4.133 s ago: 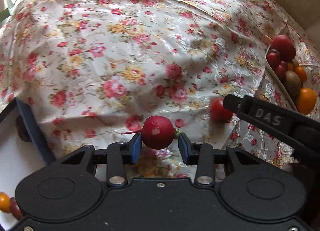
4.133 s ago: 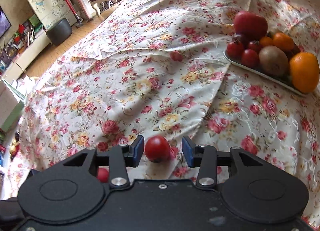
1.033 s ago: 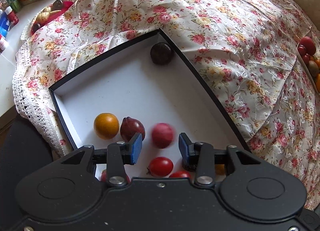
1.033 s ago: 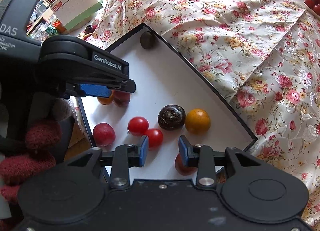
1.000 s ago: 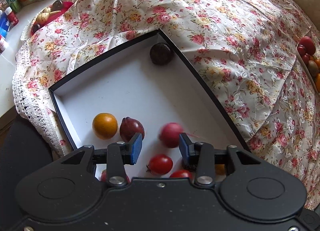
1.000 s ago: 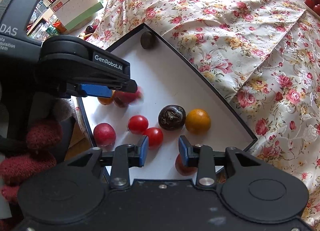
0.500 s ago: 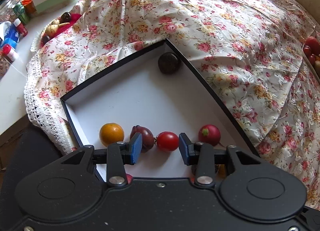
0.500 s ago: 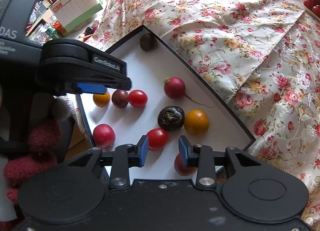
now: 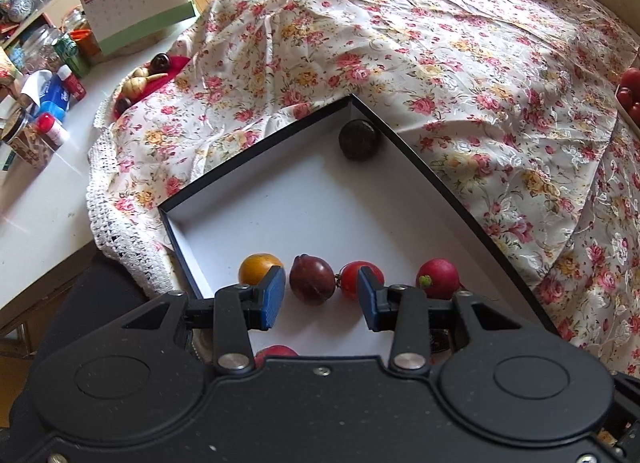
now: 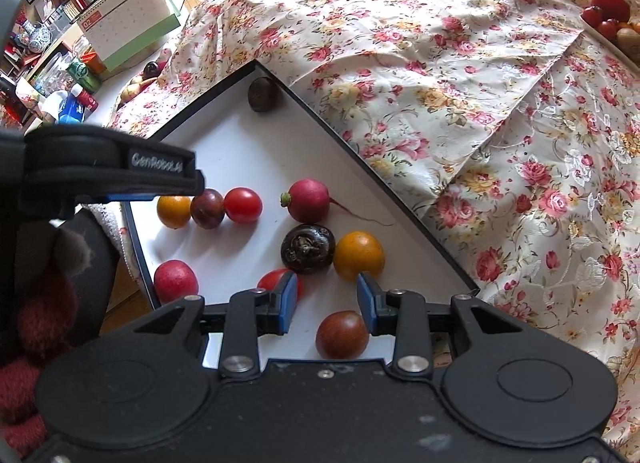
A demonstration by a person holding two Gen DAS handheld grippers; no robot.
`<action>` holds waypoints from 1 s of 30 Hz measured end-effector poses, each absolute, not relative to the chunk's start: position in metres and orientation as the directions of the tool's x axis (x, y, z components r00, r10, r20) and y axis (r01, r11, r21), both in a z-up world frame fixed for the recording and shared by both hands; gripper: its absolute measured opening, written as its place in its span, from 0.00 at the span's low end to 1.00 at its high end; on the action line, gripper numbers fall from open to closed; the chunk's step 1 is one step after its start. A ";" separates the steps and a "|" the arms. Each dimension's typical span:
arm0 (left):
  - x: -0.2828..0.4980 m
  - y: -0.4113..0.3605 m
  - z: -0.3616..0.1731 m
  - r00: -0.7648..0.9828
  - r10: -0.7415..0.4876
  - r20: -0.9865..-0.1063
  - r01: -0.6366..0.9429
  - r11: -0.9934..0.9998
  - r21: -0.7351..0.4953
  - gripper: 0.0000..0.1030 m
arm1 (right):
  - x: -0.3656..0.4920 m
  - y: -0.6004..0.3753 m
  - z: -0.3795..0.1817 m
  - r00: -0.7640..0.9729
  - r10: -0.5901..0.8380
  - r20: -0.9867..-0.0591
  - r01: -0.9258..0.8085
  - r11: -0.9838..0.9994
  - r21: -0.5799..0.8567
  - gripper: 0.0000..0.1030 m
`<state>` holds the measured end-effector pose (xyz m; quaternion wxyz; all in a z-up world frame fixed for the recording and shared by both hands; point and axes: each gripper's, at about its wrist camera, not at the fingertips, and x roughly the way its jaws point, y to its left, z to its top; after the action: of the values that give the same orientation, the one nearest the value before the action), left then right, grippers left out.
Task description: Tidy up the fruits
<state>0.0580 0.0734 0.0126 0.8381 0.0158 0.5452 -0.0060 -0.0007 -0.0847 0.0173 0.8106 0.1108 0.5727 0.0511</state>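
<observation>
A black-rimmed white box lies on the flowered cloth and holds several fruits. In the left wrist view an orange fruit, a dark plum, a red tomato and a radish lie in a row, with a dark round fruit in the far corner. My left gripper is open and empty above the plum. My right gripper is open and empty over the box's near part, above a brown-red tomato. The radish rests mid-box.
A plate of fruit stands at the far right on the cloth. A desk calendar, jars and bottles stand on the white table at the left. The left gripper's body crosses the right wrist view's left side.
The radish dropped from my left gripper and rolled right, coming to rest in the box. Both grippers have lifted and drawn back a little; both stay open.
</observation>
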 end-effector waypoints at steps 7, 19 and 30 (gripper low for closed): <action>0.036 0.074 0.011 0.420 0.013 -0.907 0.019 1.000 0.023 0.47 | -0.004 -0.087 0.019 0.355 0.171 -0.919 0.058 0.977 0.205 0.35; 0.005 0.086 0.008 0.449 0.004 -0.893 -0.022 1.000 -0.006 0.47 | -0.008 -0.085 0.016 0.354 0.153 -0.923 0.058 0.981 0.185 0.35; -0.002 0.076 0.007 0.472 0.038 -0.881 0.003 0.999 0.044 0.47 | -0.008 -0.087 0.009 0.358 0.126 -0.925 0.059 0.986 0.157 0.35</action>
<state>-0.0021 0.0764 0.0075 0.8577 0.0199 0.5136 0.0100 -0.0077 -0.0874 0.0092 0.8200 0.0818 0.5661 0.0206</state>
